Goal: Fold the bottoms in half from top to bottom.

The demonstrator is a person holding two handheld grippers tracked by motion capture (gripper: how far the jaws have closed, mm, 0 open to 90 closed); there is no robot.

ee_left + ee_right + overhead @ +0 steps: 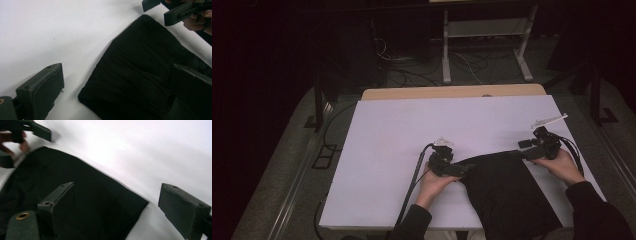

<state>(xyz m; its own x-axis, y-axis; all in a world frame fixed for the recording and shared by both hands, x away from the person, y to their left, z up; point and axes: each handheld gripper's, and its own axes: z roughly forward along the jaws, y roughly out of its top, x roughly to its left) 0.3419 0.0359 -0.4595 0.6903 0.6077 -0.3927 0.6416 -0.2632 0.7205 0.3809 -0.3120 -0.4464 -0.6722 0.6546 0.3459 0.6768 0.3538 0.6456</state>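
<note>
We look down on a white table [387, 145] where a person works with a hand-held gripper in each hand. A black cloth [504, 192] lies on the near right part of the table, its near end hanging over the table's front edge. Its far edge runs between the two grippers.

The left gripper [459, 170] sits at the cloth's far left corner. In the left gripper view its jaws are spread wide: one jaw hangs over bare table, the other over the cloth [135, 72], with the rounded corner between them. Nothing is pinched.

The right gripper [523, 150] sits at the far right corner, held by the right hand [562, 165]. In the right gripper view its jaws are also spread wide, one over the cloth [82, 202] and one over bare table, with the pointed corner between them. Again nothing is held.

We judge that the work is spreading or folding this cloth, and that the step in hand is lining up both grippers on the two far corners before a grasp. The next move would call for lowering each gripper until a jaw slides under the edge, then pressing the jaws together on the corners. The cloth looks thin and lies flat, so catching only its edge may be fiddly.
</note>
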